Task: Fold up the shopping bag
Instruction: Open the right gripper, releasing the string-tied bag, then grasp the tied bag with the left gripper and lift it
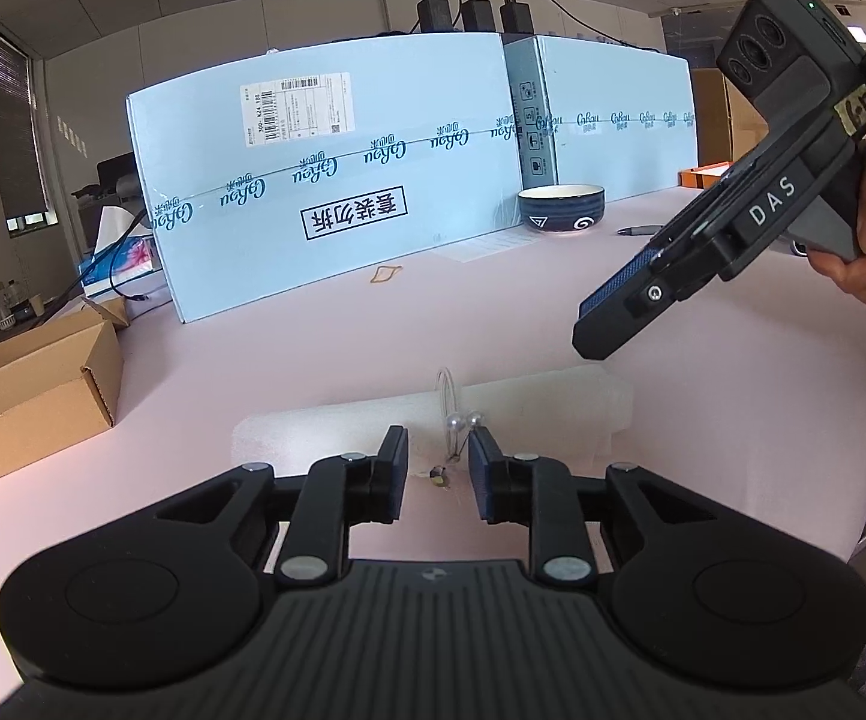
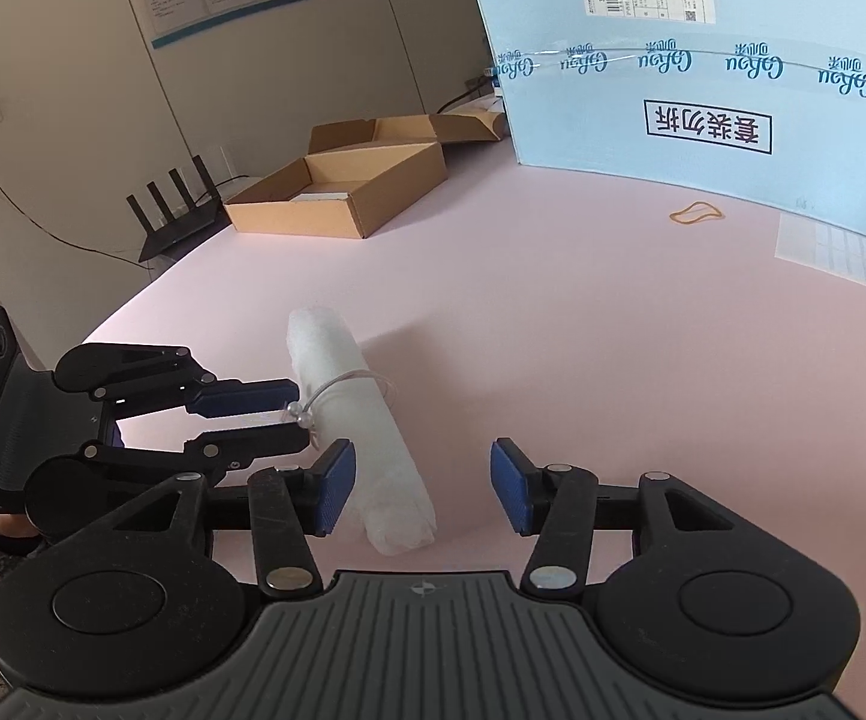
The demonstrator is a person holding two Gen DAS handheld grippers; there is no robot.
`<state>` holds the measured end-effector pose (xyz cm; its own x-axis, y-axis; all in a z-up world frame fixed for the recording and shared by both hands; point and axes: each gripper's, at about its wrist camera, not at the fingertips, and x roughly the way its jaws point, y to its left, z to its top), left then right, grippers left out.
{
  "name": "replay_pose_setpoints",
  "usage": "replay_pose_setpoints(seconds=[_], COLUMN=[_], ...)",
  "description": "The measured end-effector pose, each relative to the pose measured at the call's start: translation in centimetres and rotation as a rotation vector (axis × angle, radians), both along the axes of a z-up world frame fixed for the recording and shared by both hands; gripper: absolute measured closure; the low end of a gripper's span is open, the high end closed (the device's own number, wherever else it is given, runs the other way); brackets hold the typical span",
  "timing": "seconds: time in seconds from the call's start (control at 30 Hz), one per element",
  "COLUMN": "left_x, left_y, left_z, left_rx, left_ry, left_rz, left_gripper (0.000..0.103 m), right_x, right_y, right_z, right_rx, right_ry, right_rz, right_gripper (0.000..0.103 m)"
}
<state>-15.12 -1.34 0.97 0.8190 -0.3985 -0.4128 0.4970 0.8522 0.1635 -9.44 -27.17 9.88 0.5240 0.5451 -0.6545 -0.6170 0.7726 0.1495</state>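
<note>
The white shopping bag (image 1: 433,420) lies rolled into a tight tube (image 2: 349,396) on the pink table. A thin elastic loop with two pearl beads (image 1: 463,422) is wrapped around its middle (image 2: 298,414). My left gripper (image 1: 438,468) is open, its tips right at the beads and the roll's side (image 2: 304,414); the pads do not press on anything. My right gripper (image 2: 422,480) is open wide over the roll's near end, which lies close to its left finger without being pinched. In the left wrist view it hangs above the roll's right end (image 1: 595,330), held by a hand.
A large pale blue carton (image 1: 325,180) stands along the back of the table, with a dark bowl (image 1: 560,207), a pen (image 1: 640,230) and a rubber band (image 2: 695,213) before it. An open cardboard box (image 2: 337,192) sits at the left edge beside a black router (image 2: 175,210).
</note>
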Motion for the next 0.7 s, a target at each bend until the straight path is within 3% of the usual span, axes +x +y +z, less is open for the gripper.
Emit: replay_pose_setpoints(seconds=[0.1, 0.2, 0.27, 0.33, 0.43, 0.57, 0.7], left_x=[-0.9, -1.9, -2.2, -2.4, -1.5, 0.4, 2.0], left_y=[0.9, 2.2, 2.7, 3.1, 3.5, 2.9, 1.7], left_z=[0.2, 0.7, 1.5, 2.2, 2.6, 2.1, 0.0], left_rx=[0.004, 0.062, 0.170, 0.296, 0.423, 0.495, 0.650], left_ry=[0.010, 0.009, -0.039, -0.152, -0.274, -0.232, -0.220], left_rz=[-0.014, -0.041, -0.051, -0.068, -0.166, -0.349, -0.390], left_gripper=[0.060, 0.059, 0.059, 0.058, 0.055, 0.044, 0.043], right_x=[-1.4, -2.9, -3.9, -4.9, -5.1, -4.5, -3.3], right_y=[-0.8, -0.9, -0.5, -0.1, 1.1, 3.1, 4.3], right_z=[1.4, 2.4, 2.9, 3.3, 2.9, 1.6, 0.0], right_rx=[-0.042, -0.095, -0.135, -0.175, -0.176, -0.205, -0.263], right_ry=[-0.106, -0.190, -0.231, -0.272, -0.239, -0.192, -0.118], right_rz=[-0.004, 0.014, 0.038, 0.061, 0.122, 0.170, 0.187], right_gripper=[0.047, 0.044, 0.034, 0.028, 0.028, 0.028, 0.028])
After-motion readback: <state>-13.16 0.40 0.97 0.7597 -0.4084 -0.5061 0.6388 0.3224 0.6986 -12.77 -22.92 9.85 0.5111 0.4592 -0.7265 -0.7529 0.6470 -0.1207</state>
